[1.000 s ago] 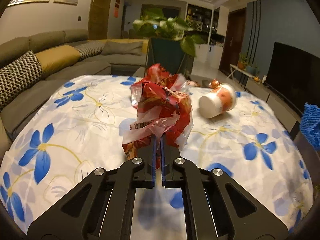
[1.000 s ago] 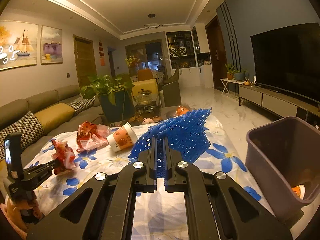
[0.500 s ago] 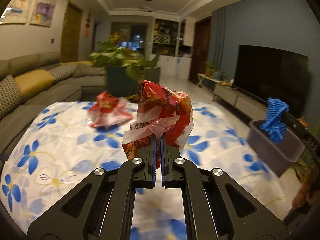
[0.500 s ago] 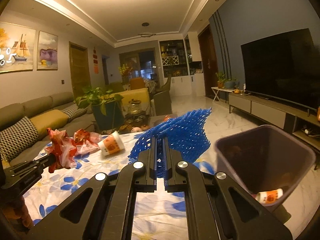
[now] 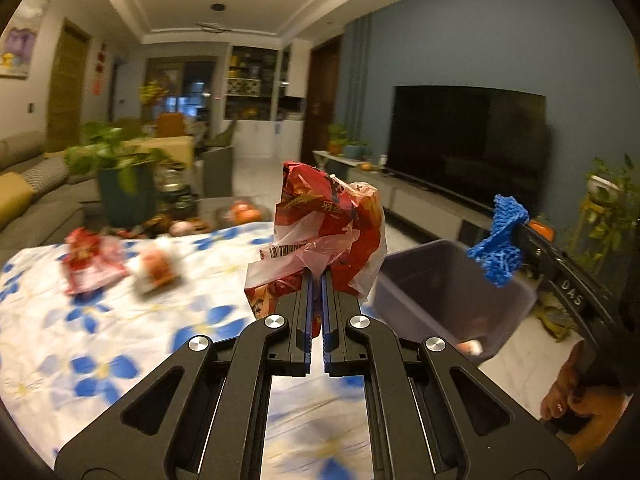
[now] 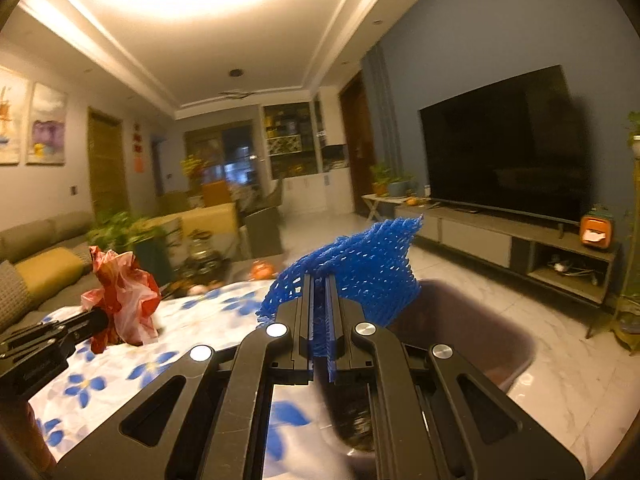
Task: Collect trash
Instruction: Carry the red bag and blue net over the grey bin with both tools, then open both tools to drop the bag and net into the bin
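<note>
My left gripper [image 5: 316, 276] is shut on a crumpled red and white plastic wrapper [image 5: 320, 232], held in the air over the table's right edge; the wrapper [image 6: 124, 300] also shows at the left of the right wrist view. My right gripper [image 6: 320, 280] is shut on a blue foam net [image 6: 360, 268], which hangs above the dark purple bin [image 6: 480, 328]. In the left wrist view the blue net [image 5: 500, 240] is over the bin [image 5: 432, 280], which holds a small cup. On the table lie another red wrapper [image 5: 88, 264] and a tipped paper cup [image 5: 156, 268].
The table wears a white cloth with blue flowers [image 5: 100, 340]. A sofa [image 6: 44, 264] runs along the left, a potted plant [image 5: 120, 184] stands behind the table. A TV [image 6: 504, 152] on a low cabinet fills the right wall. A hand [image 5: 576, 396] grips the right tool.
Both grippers have swung right toward the bin. The blue net now hangs over the bin's opening, and the red wrapper has come from mid-table to the table's right edge beside it.
</note>
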The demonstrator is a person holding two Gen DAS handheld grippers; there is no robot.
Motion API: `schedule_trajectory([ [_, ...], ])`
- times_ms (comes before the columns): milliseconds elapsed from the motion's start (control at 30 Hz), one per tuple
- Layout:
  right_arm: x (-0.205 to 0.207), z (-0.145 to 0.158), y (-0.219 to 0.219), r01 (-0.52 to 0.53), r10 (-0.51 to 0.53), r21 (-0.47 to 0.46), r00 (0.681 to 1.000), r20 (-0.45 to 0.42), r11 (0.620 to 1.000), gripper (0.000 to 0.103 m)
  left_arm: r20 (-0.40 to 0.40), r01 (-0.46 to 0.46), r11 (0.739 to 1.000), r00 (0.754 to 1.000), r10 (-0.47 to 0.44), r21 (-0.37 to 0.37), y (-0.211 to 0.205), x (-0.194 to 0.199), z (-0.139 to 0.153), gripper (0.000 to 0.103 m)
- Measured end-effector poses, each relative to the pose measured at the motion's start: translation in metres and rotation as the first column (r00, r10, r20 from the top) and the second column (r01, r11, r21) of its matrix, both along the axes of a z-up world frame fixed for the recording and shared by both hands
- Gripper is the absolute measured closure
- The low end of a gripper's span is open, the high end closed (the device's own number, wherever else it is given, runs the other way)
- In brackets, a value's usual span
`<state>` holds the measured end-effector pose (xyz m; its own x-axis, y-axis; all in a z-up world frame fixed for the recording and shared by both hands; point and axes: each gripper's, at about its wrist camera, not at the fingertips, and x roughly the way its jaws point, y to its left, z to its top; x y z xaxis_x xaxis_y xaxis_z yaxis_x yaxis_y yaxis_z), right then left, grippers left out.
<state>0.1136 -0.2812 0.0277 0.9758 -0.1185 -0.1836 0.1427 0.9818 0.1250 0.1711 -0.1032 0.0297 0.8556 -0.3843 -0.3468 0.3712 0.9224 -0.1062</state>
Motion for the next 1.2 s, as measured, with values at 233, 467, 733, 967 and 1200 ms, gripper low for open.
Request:
schedule_trajectory([
  [233, 0.008, -0.003, -0.044, 0.084, -0.084, -0.003, 0.996, -0.014, 0.996, 0.097, -0.021, 0.099, 0.995, 0.995, -0.1, -0.025, -0.066, 0.023, -0.008, 0.1],
  [467, 0.015, -0.015, -0.053, 0.091, -0.091, -0.022, 0.995, -0.033, 0.996, 0.097, -0.058, 0.168, 0.985, 0.984, -0.169, -0.027, -0.11, 0.045, -0.028, 0.1],
  [733, 0.022, -0.022, -0.057, 0.076, -0.077, -0.029, 0.996, -0.044, 0.997, 0.097, -0.08, 0.213, 0.976, 0.973, -0.215, -0.035, -0.128, 0.055, -0.041, 0.099],
  [967, 0.033, -0.028, -0.059, 0.077, -0.078, -0.024, 0.995, -0.067, 0.997, 0.094, -0.116, 0.241, 0.969, 0.962, -0.246, -0.054, -0.134, 0.065, -0.052, 0.097],
  [1200, 0.036, -0.03, -0.061, 0.09, -0.092, -0.029, 0.993, -0.078, 0.996, 0.081, -0.131, 0.265, 0.963, 0.954, -0.27, -0.05, -0.141, 0.067, -0.059, 0.088],
])
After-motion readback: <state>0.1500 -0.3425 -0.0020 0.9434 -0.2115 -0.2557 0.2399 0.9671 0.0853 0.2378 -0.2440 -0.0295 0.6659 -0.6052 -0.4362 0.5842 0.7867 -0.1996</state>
